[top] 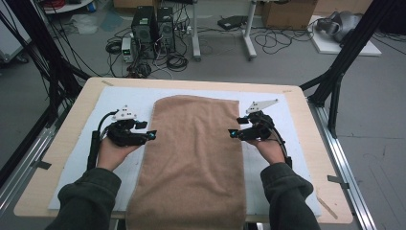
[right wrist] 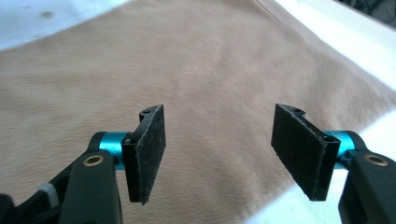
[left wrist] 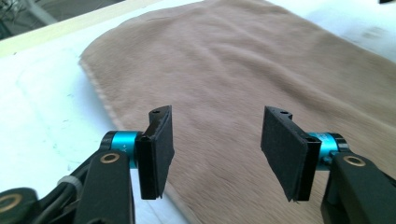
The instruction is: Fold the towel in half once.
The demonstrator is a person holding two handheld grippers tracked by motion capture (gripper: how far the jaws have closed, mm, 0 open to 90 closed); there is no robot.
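A tan towel (top: 194, 153) lies lengthwise down the middle of a white mat (top: 282, 110), its near end hanging over the table's front edge. My left gripper (top: 151, 135) hovers at the towel's left edge, about midway along, pointing inward. In the left gripper view the left gripper (left wrist: 215, 149) is open above the towel (left wrist: 233, 70), with only air between the black pads (left wrist: 159, 144). My right gripper (top: 231, 133) faces it from the towel's right edge. In the right gripper view the right gripper (right wrist: 219, 154) is open too, above the towel (right wrist: 187, 70), holding nothing.
The wooden table (top: 313, 143) carries the white mat under the towel. Black frame posts (top: 344, 57) stand at both back corners. Computer towers (top: 153, 28) and cables lie on the floor beyond the far edge. A person's dark green sleeves (top: 86, 201) enter from the bottom.
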